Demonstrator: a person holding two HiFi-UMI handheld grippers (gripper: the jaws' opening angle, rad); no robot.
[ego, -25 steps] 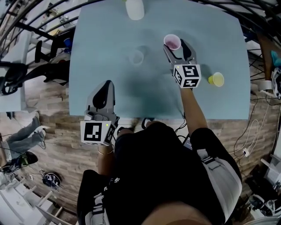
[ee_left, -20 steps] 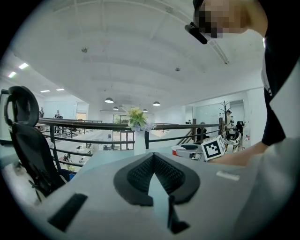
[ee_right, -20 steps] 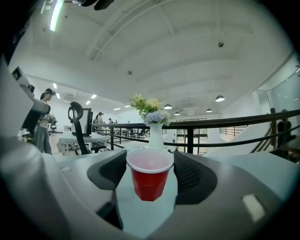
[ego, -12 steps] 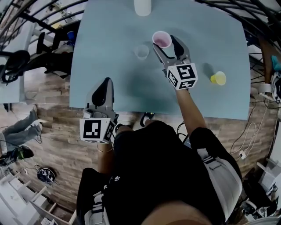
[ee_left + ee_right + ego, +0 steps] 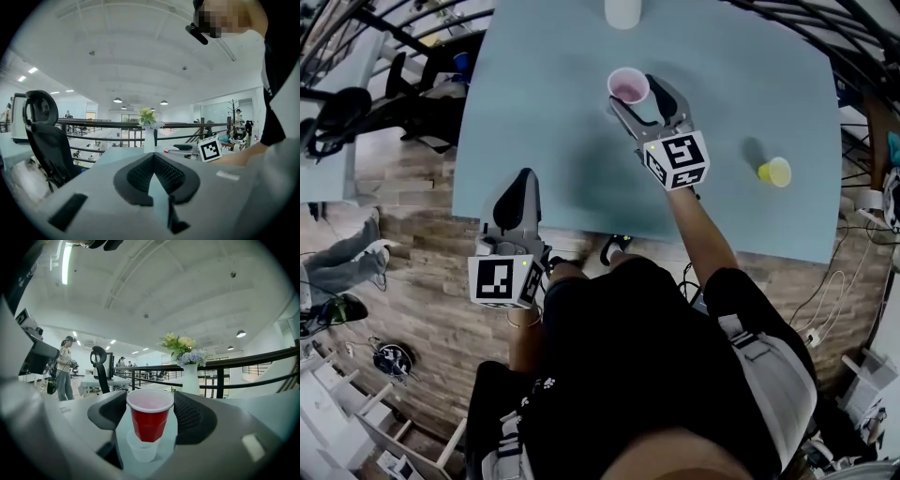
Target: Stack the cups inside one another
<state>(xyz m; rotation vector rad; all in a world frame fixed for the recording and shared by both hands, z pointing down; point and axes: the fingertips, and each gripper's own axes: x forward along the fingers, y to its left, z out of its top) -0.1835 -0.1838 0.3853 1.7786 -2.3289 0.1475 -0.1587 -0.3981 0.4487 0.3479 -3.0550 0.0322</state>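
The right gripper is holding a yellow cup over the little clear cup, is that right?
Not quite: the right gripper holds a red cup, not a yellow one, over the little clear cup; the right gripper view shows it. The yellow cup stands alone on the table, off to the right in the head view.

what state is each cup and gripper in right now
red cup: upright, clamped in the right gripper, base at the clear cup's mouth
clear cup: upright on the table, under the red cup
yellow cup: upright, standing alone, not stacked
right gripper: shut on the red cup
left gripper: jaws together, empty
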